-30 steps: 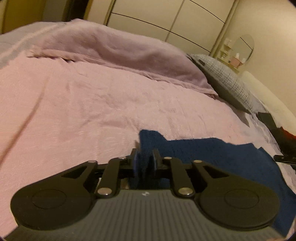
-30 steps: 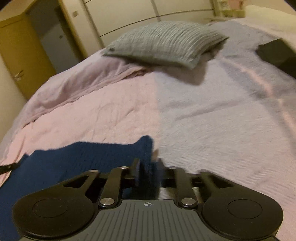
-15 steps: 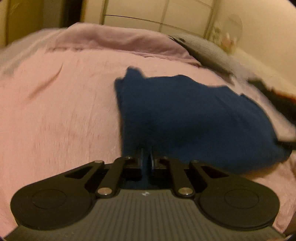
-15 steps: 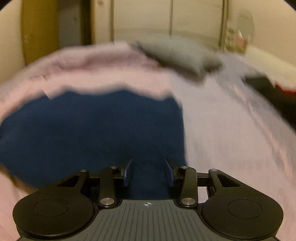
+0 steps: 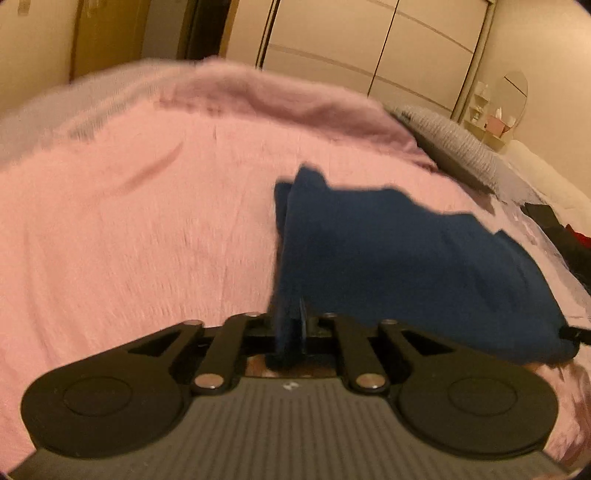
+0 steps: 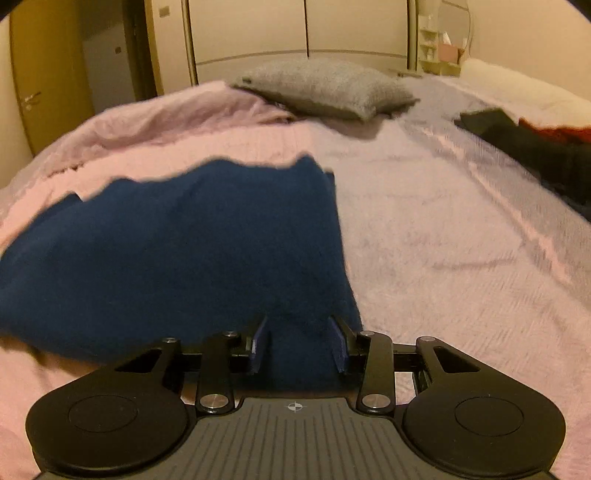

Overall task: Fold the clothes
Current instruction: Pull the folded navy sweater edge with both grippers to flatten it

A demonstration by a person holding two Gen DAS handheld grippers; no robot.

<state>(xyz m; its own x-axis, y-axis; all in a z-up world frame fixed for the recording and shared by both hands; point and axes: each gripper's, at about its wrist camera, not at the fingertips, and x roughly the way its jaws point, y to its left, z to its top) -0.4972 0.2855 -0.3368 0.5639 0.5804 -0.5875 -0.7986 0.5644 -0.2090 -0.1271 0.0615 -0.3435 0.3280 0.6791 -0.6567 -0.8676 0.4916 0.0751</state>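
Observation:
A dark blue garment (image 5: 406,266) lies folded over on the pink bedspread (image 5: 129,229). My left gripper (image 5: 293,325) is shut on the garment's near left edge, cloth pinched between the pads. In the right wrist view the same blue garment (image 6: 184,251) spreads to the left and ahead. My right gripper (image 6: 297,341) is open, its blue pads standing apart on either side of the garment's near right corner, which lies between them.
A grey pillow (image 6: 325,88) lies at the far end of the bed. Black clothes (image 6: 535,147) and a red item (image 6: 565,133) lie on the right side. A rumpled pink blanket (image 5: 277,99) lies along the far edge. Wardrobe doors (image 6: 303,29) stand behind.
Both grippers pulled back toward the near side, folding the blue garment over itself. My right gripper opened and let go of the corner. My left gripper stays shut on the cloth.

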